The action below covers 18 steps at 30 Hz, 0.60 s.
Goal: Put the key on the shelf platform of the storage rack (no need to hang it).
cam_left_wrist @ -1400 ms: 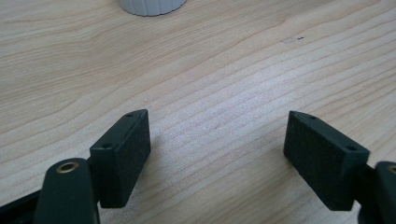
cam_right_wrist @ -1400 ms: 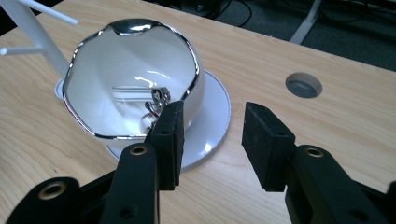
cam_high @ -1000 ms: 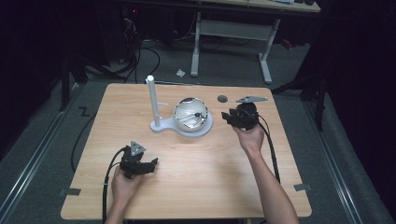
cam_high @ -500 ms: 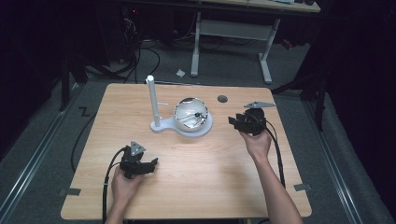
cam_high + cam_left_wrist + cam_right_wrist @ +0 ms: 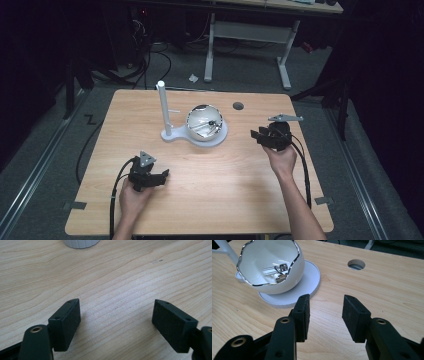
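- Right now the right gripper (image 5: 260,136) hovers over the right half of the pale wooden table (image 5: 150,220), its jaws apart with nothing between them, pointed left toward the white egg-shaped bowl with a wavy silver rim (image 5: 204,121)
- That bowl sits on a round white base plate (image 5: 308,282) near the table's middle, with a slim white upright post (image 5: 162,107) just to its left; the plate probably keeps bowl and post in place as one stand
- Inside the bowl lies a small shiny metal piece (image 5: 279,271); I cannot tell what it is
- The left gripper (image 5: 162,176) rests low at the near left, well apart from the bowl, jaws wide open over bare wood, seemingly parked out of the way
- A round hole (image 5: 238,106) shows in the tabletop, farther back and to the right of the bowl
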### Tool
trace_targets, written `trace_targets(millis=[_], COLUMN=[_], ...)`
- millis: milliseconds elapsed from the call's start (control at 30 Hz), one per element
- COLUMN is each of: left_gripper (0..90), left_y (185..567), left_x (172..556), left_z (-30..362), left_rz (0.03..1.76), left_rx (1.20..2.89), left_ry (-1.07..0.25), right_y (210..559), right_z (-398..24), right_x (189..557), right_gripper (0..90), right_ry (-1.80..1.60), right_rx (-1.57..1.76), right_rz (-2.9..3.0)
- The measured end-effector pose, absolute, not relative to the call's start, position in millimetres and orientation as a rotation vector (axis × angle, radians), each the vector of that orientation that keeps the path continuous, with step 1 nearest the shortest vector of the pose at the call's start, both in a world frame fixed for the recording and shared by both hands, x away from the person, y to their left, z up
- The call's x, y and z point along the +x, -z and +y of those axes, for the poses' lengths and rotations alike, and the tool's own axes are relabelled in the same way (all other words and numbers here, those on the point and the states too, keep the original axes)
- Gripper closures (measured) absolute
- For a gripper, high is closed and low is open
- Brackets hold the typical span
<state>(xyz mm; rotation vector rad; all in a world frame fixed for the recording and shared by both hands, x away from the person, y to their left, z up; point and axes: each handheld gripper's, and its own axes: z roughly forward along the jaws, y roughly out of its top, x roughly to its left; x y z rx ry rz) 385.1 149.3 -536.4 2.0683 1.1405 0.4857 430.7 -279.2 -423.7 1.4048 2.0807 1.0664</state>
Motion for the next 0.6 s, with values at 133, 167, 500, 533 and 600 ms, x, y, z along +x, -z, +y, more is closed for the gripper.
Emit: trace_targets(millis=[133, 167, 500, 533, 600], left_gripper=[23.5, 23.5, 23.4, 23.4, 23.5], left_y=[536, 536, 536, 536, 536], left_x=[385, 385, 385, 385, 385], left_z=[149, 149, 149, 149, 149], left_rz=[1.142, 1.142, 1.141, 1.141, 1.142], left_rx=[2.067, 2.067, 2.068, 2.068, 2.067], left_ry=[-0.485, -0.485, -0.486, -0.486, -0.485], right_y=[422, 422, 424, 423, 423], right_z=[-281, -281, -285, -284, -284], right_x=[427, 426, 413, 411, 410], right_gripper=[58.0, 57.9, 58.0, 57.9, 58.0], right_ry=[-1.068, -1.069, -1.084, -1.083, -1.082], right_rx=[1.397, 1.399, 1.387, 1.385, 1.386], right_rz=[2.081, 2.082, 2.078, 2.081, 2.085])
